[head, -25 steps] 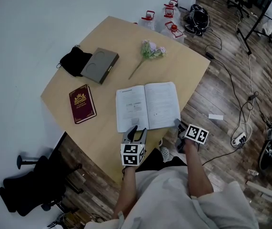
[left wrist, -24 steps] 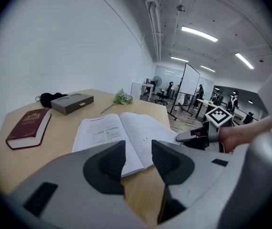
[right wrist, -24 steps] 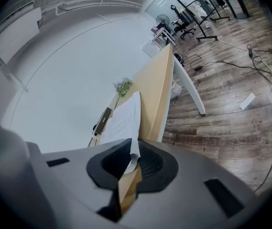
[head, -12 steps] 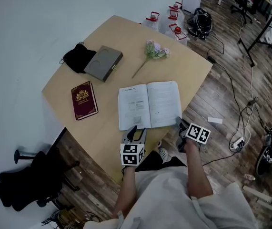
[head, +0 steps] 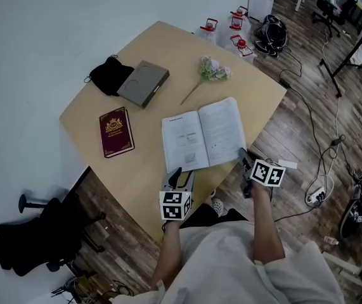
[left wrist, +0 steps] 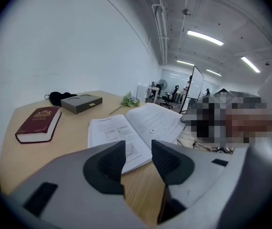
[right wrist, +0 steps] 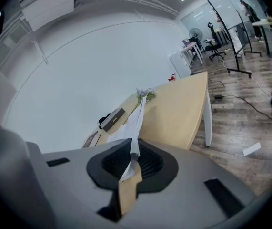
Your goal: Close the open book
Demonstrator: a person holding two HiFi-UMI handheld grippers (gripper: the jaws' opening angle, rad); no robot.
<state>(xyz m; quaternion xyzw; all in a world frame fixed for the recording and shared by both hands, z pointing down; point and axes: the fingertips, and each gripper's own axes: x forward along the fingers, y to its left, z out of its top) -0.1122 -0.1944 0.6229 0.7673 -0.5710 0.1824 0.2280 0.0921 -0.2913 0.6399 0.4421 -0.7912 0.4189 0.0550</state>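
Open book (head: 203, 133) near the table's (head: 149, 56) front edge. The right gripper (head: 244, 159), at its five o'clock, pinches the raised right-hand pages; that thin hold may slip or tear. The left gripper (head: 178, 175), at seven o'clock, gapes empty.

Right gripper (head: 243, 156), clamped on the right-hand edge of the open book (head: 193, 138), now sits higher above the table (head: 144, 183) than before and is rolled over. The book's right half is off the table and tilts up from the spine; earlier it lay flat.
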